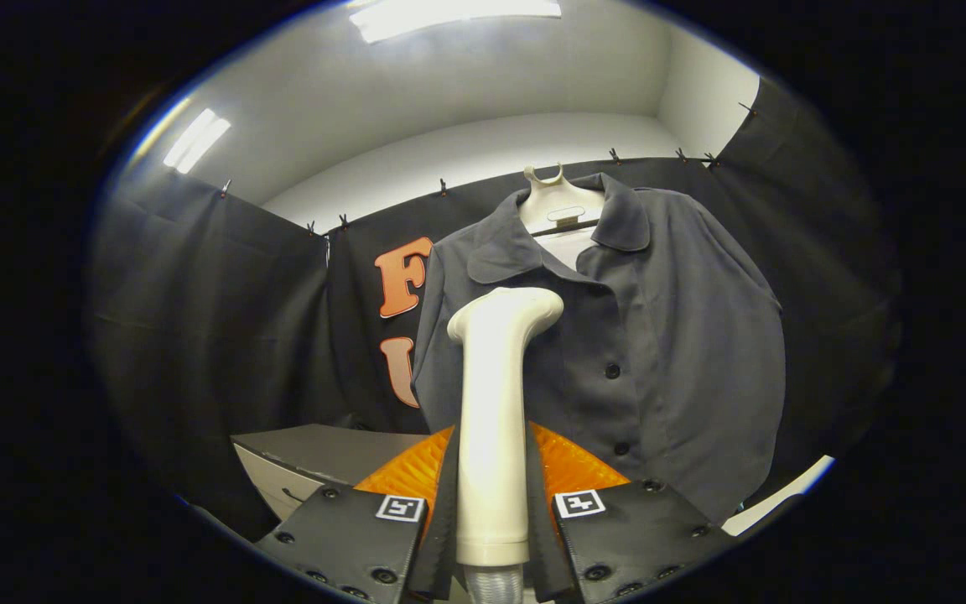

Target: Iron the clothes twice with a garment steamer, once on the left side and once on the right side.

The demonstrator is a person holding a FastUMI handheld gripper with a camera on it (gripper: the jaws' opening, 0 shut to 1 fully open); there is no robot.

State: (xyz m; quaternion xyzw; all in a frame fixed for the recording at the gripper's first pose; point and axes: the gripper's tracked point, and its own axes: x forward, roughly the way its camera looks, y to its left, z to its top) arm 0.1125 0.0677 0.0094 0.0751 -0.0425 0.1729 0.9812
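Gripper at frame bottom centre clamps both fingers on the upright garment steamer. Steamer head touches the grey shirt hanging centre-right on a hanger.

My gripper points forward and a little upward, both fingers closed in from either side on the steamer handle. The handle stands upright between them, gripped near its lower end, its head rising just ahead of my fingertips and bent toward the right. Both pads press flat against it.
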